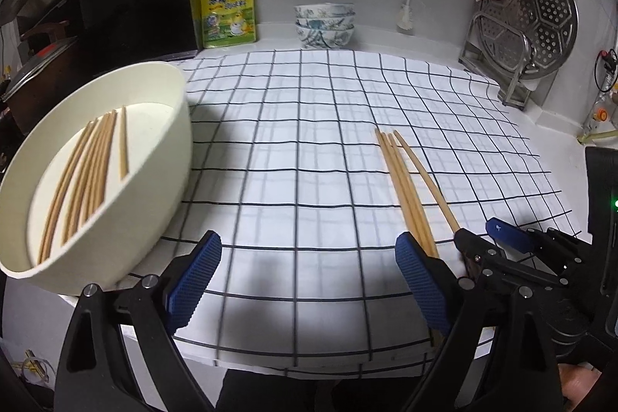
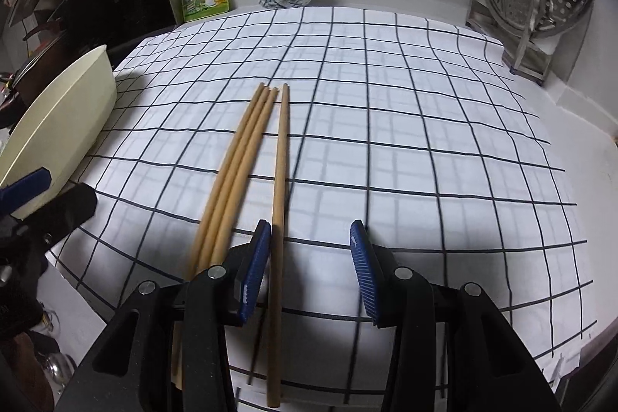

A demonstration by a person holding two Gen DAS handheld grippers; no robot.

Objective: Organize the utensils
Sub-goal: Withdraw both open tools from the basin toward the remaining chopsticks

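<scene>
Four wooden chopsticks (image 1: 409, 188) lie on the checked cloth (image 1: 301, 141). In the right wrist view three chopsticks (image 2: 235, 165) lie bunched together, passing outside the left finger. A single chopstick (image 2: 281, 157) lies between the jaws of my right gripper (image 2: 311, 257), right beside the left pad (image 2: 255, 273). The right pad stands well apart from it, so the gripper is open. My left gripper (image 1: 309, 277) hangs wide open over bare cloth, with nothing between its fingers. A cream oval tub (image 1: 170, 149) at the left holds several more chopsticks (image 1: 85, 172).
Stacked patterned bowls (image 1: 324, 26) and a yellow pouch (image 1: 228, 14) stand against the back wall. A perforated steel plate in a rack (image 1: 533, 18) stands at the back right. The counter's front edge runs just under both grippers. A dark stove area lies left of the tub.
</scene>
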